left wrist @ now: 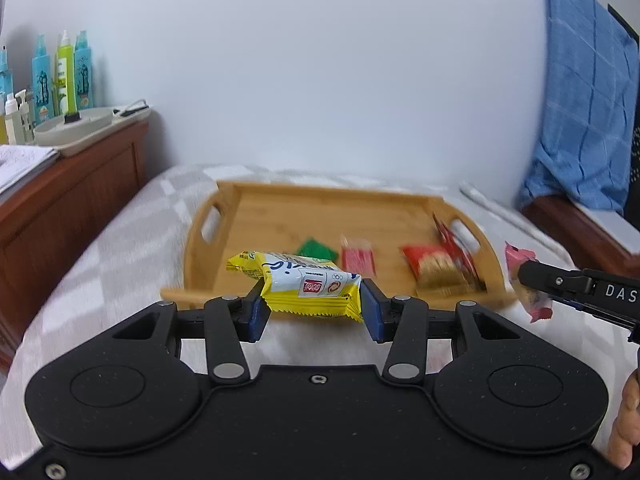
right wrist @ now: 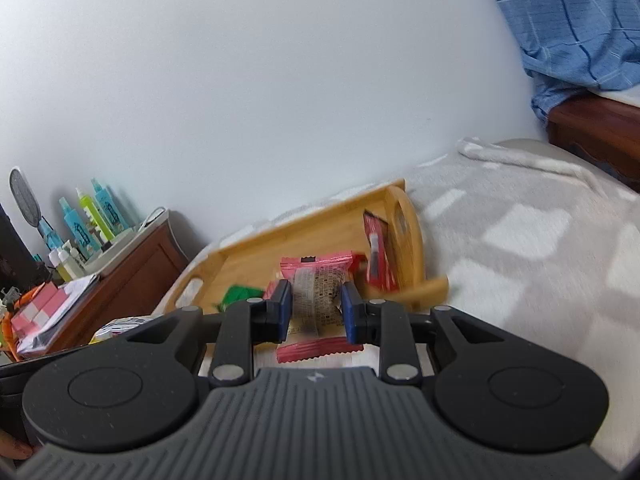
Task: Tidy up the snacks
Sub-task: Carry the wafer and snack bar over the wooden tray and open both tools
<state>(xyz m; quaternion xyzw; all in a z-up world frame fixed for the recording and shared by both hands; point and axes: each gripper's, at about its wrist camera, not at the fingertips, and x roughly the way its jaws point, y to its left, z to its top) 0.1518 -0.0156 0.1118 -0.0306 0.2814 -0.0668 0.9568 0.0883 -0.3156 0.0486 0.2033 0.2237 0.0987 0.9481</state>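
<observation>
From the left wrist view, the left gripper (left wrist: pixel 316 304) is closed on a yellow and white snack packet (left wrist: pixel 304 282), its blue pads pressing the packet's two ends so that it hangs crosswise between them, clear of the grey checked bed cover (left wrist: pixel 100 264) and just short of the near rim of the bamboo tray (left wrist: pixel 224 216). In the tray lie a green packet (left wrist: pixel 316 249), a small pink packet (left wrist: pixel 359 260) and a red packet (left wrist: pixel 438 266) near the right handle. At the right edge the right gripper (left wrist: pixel 532 280) shows, clamped on a pink packet (left wrist: pixel 520 264). From the right wrist view, that gripper (right wrist: pixel 316 312) holds the pink packet (right wrist: pixel 316 284) upright between narrow jaws, its back label facing the camera, above the tray's near corner; another red packet (right wrist: pixel 378 252) leans against the tray's right wall (right wrist: pixel 404 216). The step in hand looks like the carry: both snacks are lifted and headed for the tray. The next move would call for bringing each packet over a bare patch of tray floor, lowering it, and only then letting go, so neither lands on those already there.
</observation>
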